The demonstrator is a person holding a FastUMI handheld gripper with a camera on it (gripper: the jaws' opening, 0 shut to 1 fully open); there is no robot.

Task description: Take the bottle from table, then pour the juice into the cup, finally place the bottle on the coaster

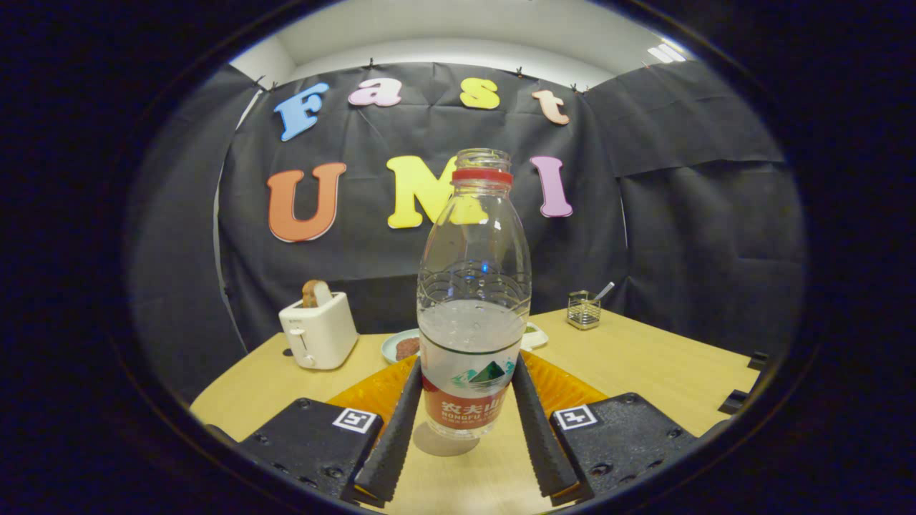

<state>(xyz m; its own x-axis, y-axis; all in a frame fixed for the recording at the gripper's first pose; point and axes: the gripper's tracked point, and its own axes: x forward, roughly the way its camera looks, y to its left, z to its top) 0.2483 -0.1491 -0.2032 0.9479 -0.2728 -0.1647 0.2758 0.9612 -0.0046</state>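
Observation:
A clear plastic bottle (473,286) stands upright between my fingers, its cap off and a red ring around the neck. Clear liquid fills roughly its lower half, and it carries a red and white label. My gripper (465,373) is shut on the bottle, both fingers pressing its sides at label height. The bottle's base hangs a little above the wooden table (644,365), with its shadow just beneath. An orange ribbed coaster (567,390) lies flat on the table right behind the bottle, partly hidden by the bottle and my fingers.
A white toaster (319,330) with a slice of bread stands at the back left. Behind the bottle sit a pale plate (399,346) with something brown and a small white dish (535,335). A wire holder (584,310) with a utensil is back right.

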